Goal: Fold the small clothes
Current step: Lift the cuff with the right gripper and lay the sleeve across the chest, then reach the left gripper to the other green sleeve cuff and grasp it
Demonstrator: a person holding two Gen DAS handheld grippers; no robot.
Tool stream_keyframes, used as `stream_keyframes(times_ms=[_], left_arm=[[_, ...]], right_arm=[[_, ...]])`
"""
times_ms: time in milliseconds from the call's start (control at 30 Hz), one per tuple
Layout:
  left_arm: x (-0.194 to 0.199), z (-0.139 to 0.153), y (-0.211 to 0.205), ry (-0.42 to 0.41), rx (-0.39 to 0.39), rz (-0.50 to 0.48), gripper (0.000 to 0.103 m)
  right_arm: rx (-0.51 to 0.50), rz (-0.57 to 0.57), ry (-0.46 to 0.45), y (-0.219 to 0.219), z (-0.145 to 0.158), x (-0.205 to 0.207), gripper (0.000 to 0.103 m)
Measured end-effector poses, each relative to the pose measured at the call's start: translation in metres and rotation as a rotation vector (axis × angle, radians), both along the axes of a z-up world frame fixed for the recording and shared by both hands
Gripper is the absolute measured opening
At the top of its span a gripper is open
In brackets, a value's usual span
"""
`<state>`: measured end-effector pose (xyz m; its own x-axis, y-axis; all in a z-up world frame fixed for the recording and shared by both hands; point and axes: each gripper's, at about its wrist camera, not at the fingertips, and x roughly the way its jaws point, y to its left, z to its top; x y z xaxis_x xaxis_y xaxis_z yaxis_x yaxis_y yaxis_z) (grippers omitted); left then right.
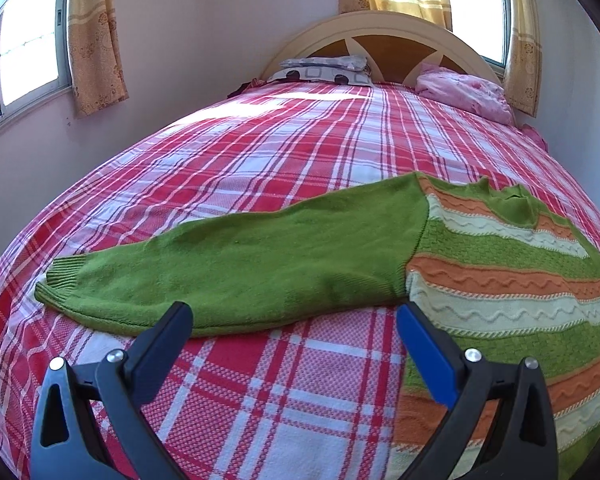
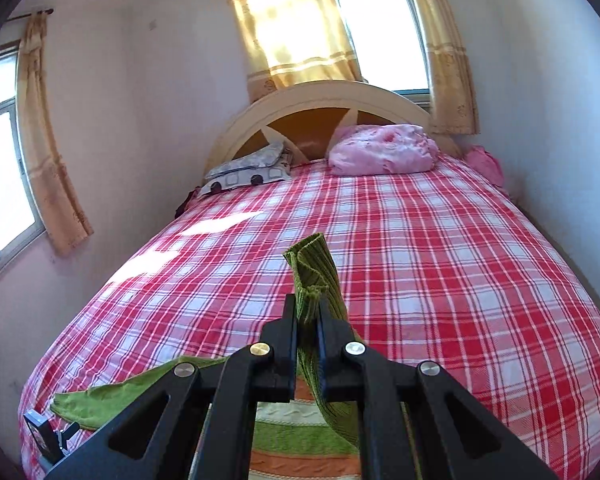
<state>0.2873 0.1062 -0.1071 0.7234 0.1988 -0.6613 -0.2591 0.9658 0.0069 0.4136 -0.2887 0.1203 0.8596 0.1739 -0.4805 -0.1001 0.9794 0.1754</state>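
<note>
1 sleeve cuff (image 2: 314, 276) pinched between right gripper (image 2: 307, 312) fingers.

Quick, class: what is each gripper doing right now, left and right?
Left gripper: open, empty, by the sweater's green sleeve.
Right gripper: shut on the ribbed cuff of the other sleeve.

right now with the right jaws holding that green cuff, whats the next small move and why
Probably carry the cuff across over the striped body of the sweater and lay it down. The right gripper is shut on the raised cuff, while the other sleeve lies flat on the bed and the left gripper hovers open near it.
</note>
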Motion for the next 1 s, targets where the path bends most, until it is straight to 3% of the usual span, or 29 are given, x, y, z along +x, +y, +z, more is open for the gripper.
stream_keyframes(times_ms=[367,533,700,733,767,833,1000], left_arm=[[-0.012,-0.009,0.028,0.007,-0.026,0.053,0.103],[-0.014,-0.014,0.035,0.021,-0.038,0.070,0.103],[-0.016,-0.015,0.031,0.029,-0.025,0.066,0.103],[-0.017,-0.015,0.030,0.030,-0.019,0.062,0.103],[-0.018,-0.014,0.030,0.031,-0.014,0.055,0.103],[-0.019,-0.012,0.030,0.029,-0.004,0.047,0.103],[-0.021,-0.007,0.036,0.022,0.003,0.065,0.103]], right_arm=[[-0.044,0.216,0.001,0.121,-0.014,0.014,0.007],[-0.067,0.295,0.085,0.167,-0.075,0.018,0.007],[-0.170,0.375,0.264,0.215,-0.176,0.016,0.008],[-0.203,0.381,0.304,0.221,-0.195,0.015,0.013],[-0.228,0.381,0.330,0.223,-0.210,0.012,0.017],[-0.208,0.427,0.394,0.218,-0.232,0.000,0.041],[-0.172,0.411,0.378,0.164,-0.224,-0.024,0.041]])
